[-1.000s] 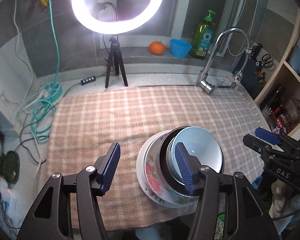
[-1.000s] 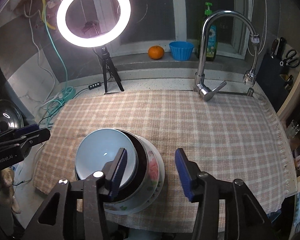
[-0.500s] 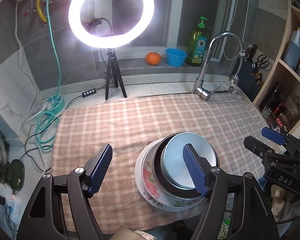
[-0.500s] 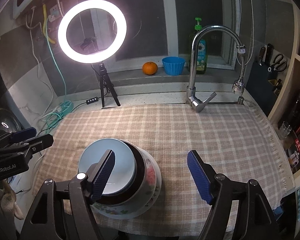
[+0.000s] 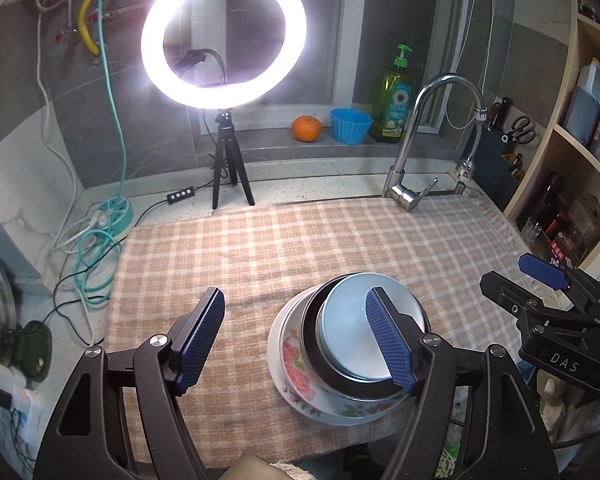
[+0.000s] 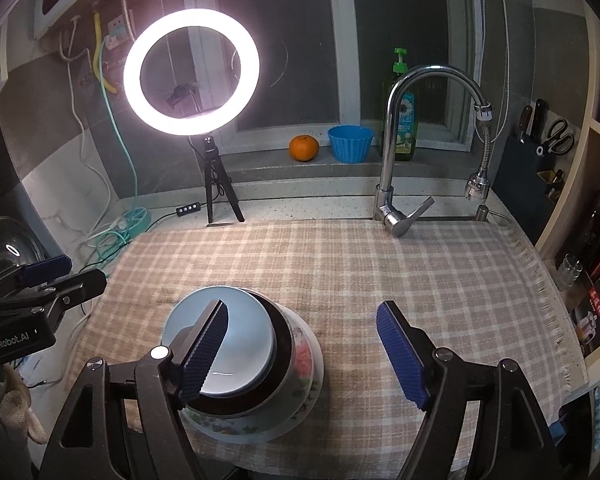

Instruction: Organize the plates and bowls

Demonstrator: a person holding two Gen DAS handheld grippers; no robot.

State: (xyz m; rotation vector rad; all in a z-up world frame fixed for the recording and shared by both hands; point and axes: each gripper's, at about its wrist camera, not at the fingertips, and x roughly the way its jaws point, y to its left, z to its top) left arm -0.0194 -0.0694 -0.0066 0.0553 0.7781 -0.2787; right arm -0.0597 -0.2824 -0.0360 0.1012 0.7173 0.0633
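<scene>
stack: a pale blue bowl (image 5: 364,332) sits in a dark bowl (image 5: 312,344), which sits on a floral plate (image 5: 296,376), all nested near the front edge of the checked cloth (image 5: 300,240) on the worktop
left tool (image 5: 296,340): spread wide, nothing pinched; its right pad hangs in front of the blue bowl
right tool (image 6: 312,354): jaws opening, nothing between them; stack lies behind its left pad
step: stacking looks done, both tools clear of the dishes
next move: judged to be pulling both tools away without nudging the stack; no other loose dishes show on the cloth
</scene>
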